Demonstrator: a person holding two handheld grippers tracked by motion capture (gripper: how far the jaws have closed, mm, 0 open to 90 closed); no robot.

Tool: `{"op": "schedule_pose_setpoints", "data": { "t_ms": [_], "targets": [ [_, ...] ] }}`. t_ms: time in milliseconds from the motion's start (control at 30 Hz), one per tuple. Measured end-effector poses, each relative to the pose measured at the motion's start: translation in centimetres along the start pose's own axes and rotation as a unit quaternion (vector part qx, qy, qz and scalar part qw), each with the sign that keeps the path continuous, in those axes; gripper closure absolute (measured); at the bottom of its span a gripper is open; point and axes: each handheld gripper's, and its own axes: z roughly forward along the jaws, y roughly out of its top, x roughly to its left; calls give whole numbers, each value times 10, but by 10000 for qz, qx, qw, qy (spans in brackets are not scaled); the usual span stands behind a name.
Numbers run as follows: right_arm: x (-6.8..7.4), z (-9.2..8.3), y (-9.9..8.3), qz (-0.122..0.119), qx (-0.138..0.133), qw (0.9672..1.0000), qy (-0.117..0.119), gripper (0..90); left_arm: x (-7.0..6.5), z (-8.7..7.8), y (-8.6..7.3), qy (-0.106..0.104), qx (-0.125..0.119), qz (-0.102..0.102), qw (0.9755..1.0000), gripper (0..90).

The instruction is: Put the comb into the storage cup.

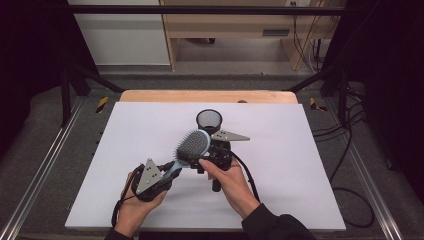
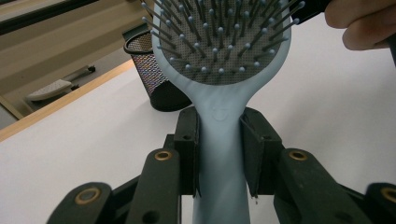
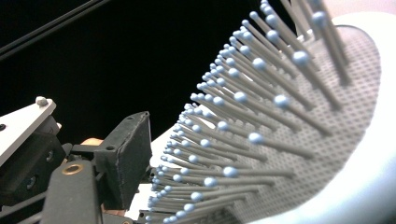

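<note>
Two grippers are sharing one hairbrush (image 1: 192,146): your left gripper (image 1: 170,167) is pinching its handle at seven o'clock of the mesh cup (image 1: 209,120), steadying the head while your right gripper (image 1: 204,159), jaws spread, is straddling the bristles.

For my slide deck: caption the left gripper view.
Left tool clamps pale-blue hairbrush handle; mesh cup behind.

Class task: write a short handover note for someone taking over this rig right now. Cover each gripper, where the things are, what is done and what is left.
Left gripper: shut on the light blue hairbrush handle, brush held above the table.
Right gripper: at the brush head, jaws not yet pressing on it.
Black mesh cup: upright, just beyond the brush.
Done: brush lifted.
Left: probably pass the brush over and stand it in the cup.
</note>
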Motion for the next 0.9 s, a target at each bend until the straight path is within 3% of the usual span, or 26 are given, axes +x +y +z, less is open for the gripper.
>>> {"op": "schedule_pose_setpoints", "data": {
  "t_ms": [900],
  "targets": [
    [-2,-3,2,245,-181,9994,156,413,1,0,-1,74,-116,-1,9999,697]
  ]
}}
